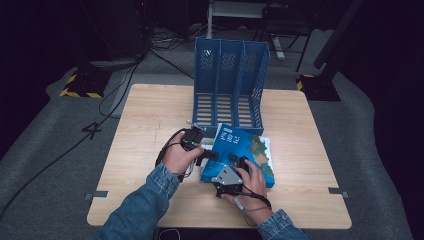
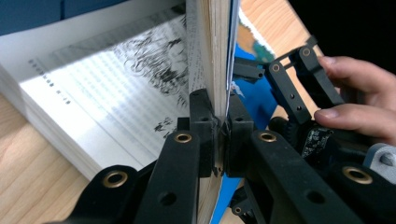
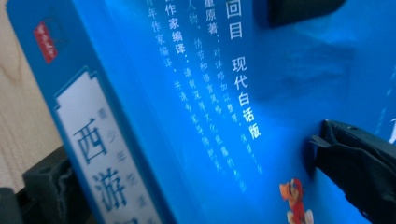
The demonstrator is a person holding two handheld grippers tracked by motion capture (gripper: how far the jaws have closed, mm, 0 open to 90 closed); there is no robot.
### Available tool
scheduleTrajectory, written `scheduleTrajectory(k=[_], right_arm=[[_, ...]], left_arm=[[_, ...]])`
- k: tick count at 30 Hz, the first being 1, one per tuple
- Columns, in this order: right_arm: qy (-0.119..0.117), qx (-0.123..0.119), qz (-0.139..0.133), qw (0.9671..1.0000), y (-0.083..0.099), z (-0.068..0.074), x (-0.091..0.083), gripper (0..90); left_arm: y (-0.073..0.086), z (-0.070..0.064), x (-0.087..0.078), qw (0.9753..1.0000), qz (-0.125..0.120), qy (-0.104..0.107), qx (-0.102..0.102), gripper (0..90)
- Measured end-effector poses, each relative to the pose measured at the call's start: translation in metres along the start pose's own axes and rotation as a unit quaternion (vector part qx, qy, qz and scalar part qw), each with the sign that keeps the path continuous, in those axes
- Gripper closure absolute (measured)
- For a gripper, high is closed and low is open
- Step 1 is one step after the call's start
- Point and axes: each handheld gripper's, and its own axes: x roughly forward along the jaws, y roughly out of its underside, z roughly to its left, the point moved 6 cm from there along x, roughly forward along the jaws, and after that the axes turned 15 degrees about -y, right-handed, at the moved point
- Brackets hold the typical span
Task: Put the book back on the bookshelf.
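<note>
A thick blue book [image 1: 245,150] with a picture cover and white Chinese lettering lies on the wooden table [image 1: 145,125], in front of the rack. My left gripper [image 1: 205,154] sits at its left edge. In the left gripper view that gripper [image 2: 222,121] is shut on the blue cover [image 2: 254,100] plus a sheaf of pages, held up on edge above the open printed pages [image 2: 116,79]. My right gripper [image 1: 239,162] comes in from the near side. Its jaws stand on both sides of the book [image 3: 210,70]; one fingertip [image 3: 345,154] touches the cover, the other is half hidden behind the spine.
A blue three-slot file rack [image 1: 230,80] stands upright at the back middle of the table, its open slots facing me, just behind the book. Bare tabletop lies to the left and right. Cables and stands sit on the dark floor beyond.
</note>
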Motion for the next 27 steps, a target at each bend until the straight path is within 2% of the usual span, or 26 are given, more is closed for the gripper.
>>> scheduleTrajectory(k=[3, 7, 23, 25, 27], right_arm=[[-0.001, -0.007, 0.002, 1.0, 0.0014, 0.0011, 0.0043, 0.0], [0.004, -0.015, -0.013, 0.9998, 0.0016, 0.0001, 0.0068, 0.0], [0.012, 0.0, -0.025, 0.9996, 0.0015, -0.0002, 0.0101, 0.1], [0.015, -0.001, -0.022, 0.9996, 0.001, -0.0004, 0.0104, 0.2], [0.012, 0.002, -0.019, 0.9997, 0.0004, -0.0009, 0.0107, 0.3]], left_arm=[[0.0012, 0.0012, 0.0017, 1.0, 0.002, 0.002, -0.005, 84.5], [0.0014, 0.002, 0.0021, 0.9999, 0.001, 0.002, -0.01, 84.4], [0.0019, 0.0, 0.0029, 1.0, -0.004, -0.003, -0.008, 82.4], [0.0019, 0.0013, 0.0026, 1.0, -0.004, 0.0, -0.008, 80.3], [0.0014, 0.0043, 0.0022, 0.9999, -0.011, 0.009, -0.009, 73.0]])
